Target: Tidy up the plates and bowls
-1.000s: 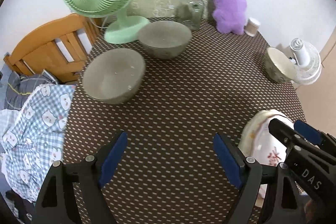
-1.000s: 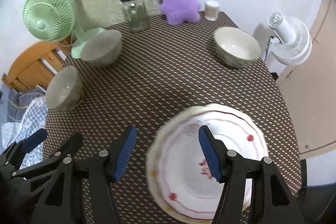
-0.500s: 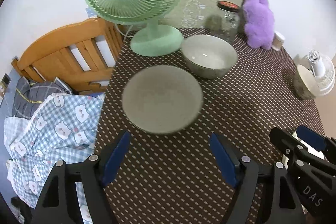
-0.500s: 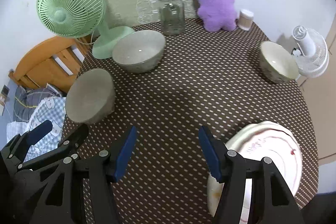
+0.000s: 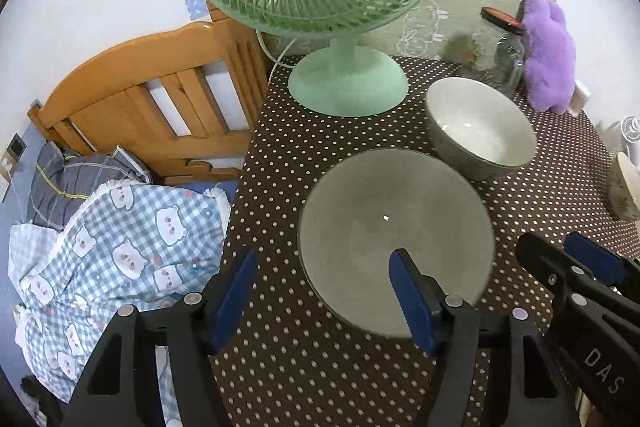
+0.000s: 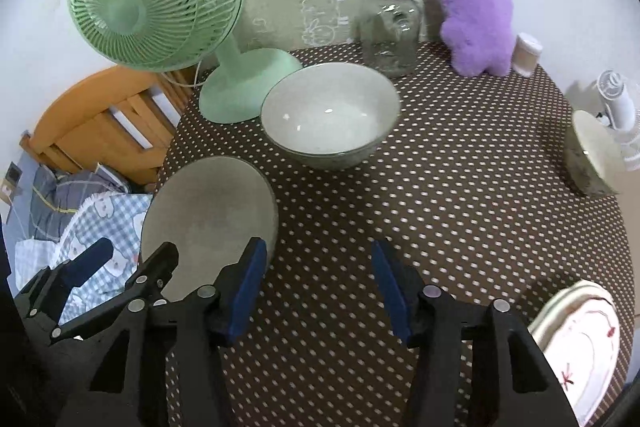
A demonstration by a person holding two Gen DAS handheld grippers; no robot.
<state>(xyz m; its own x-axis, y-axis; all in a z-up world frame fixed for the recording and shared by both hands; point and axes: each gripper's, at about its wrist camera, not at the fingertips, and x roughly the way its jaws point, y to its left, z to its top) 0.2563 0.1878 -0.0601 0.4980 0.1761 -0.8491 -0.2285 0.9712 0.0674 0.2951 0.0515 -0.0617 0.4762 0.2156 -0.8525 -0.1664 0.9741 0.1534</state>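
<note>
I am lining up the left gripper [image 5: 320, 291] over the near rim of the nearest grey bowl [image 5: 394, 239], which is sitting on the dotted surface [image 5: 400, 387] just in front of a second grey bowl [image 5: 480, 127]. Its jaws have just been closing but are gripping nothing yet. Next I judge it needs lowering until the rim is sitting between the pads. The right gripper [image 6: 318, 285] is hanging beside, angled down, jaws apart and empty, also just closing.
</note>
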